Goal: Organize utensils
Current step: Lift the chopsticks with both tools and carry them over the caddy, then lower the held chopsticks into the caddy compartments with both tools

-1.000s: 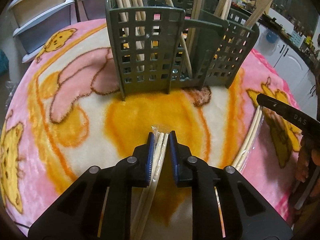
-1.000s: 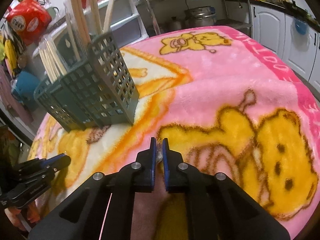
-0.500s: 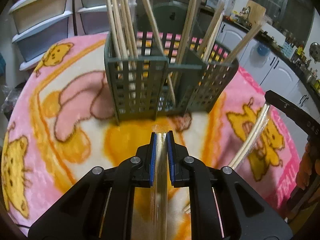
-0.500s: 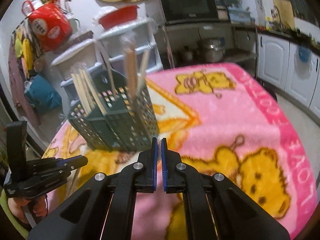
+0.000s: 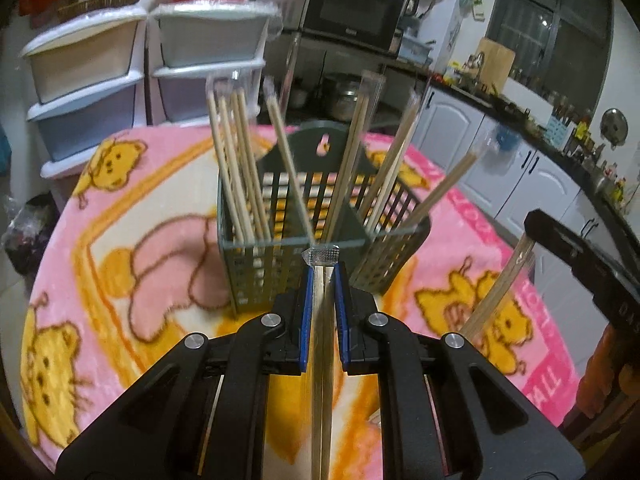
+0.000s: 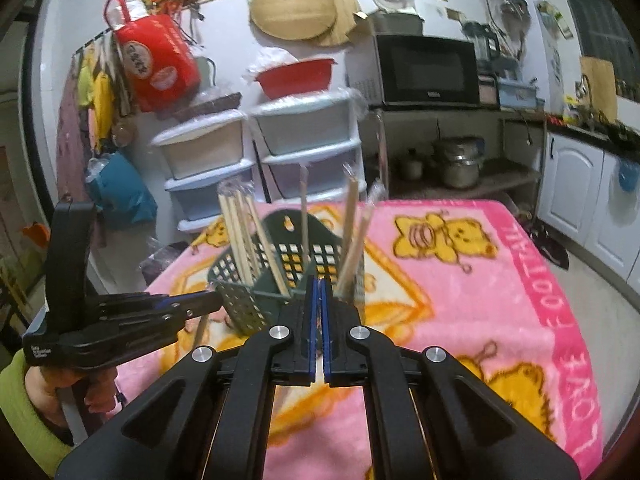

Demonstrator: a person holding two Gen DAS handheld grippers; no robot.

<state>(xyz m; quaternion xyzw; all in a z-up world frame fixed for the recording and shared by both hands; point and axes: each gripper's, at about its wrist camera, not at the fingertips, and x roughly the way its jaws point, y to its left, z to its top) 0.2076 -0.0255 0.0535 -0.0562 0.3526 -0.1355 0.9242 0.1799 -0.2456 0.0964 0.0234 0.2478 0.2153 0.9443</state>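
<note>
My left gripper (image 5: 322, 270) is shut on a plastic-wrapped pair of wooden chopsticks (image 5: 322, 360), held above the blanket just in front of the green slotted utensil basket (image 5: 256, 276). Several wrapped chopsticks stand upright in the basket's compartments. In the left wrist view, my right gripper (image 5: 536, 224) at the right edge is shut on another wrapped chopstick pair (image 5: 496, 288), which hangs down from it. In the right wrist view, my right gripper (image 6: 319, 284) has its jaws pressed together before the basket (image 6: 240, 300). The left gripper (image 6: 212, 300) is at the left there.
A pink blanket with cartoon bears (image 5: 140, 200) covers the table. Plastic drawer units (image 5: 88, 80) and a microwave (image 5: 348, 12) stand behind it, with white cabinets (image 5: 520, 168) to the right. A hand in a green sleeve (image 6: 24, 400) holds the left gripper.
Both grippers have risen off the blanket with their chopsticks. The views have tilted up, so the basket's rim and the kitchen behind it now show.
</note>
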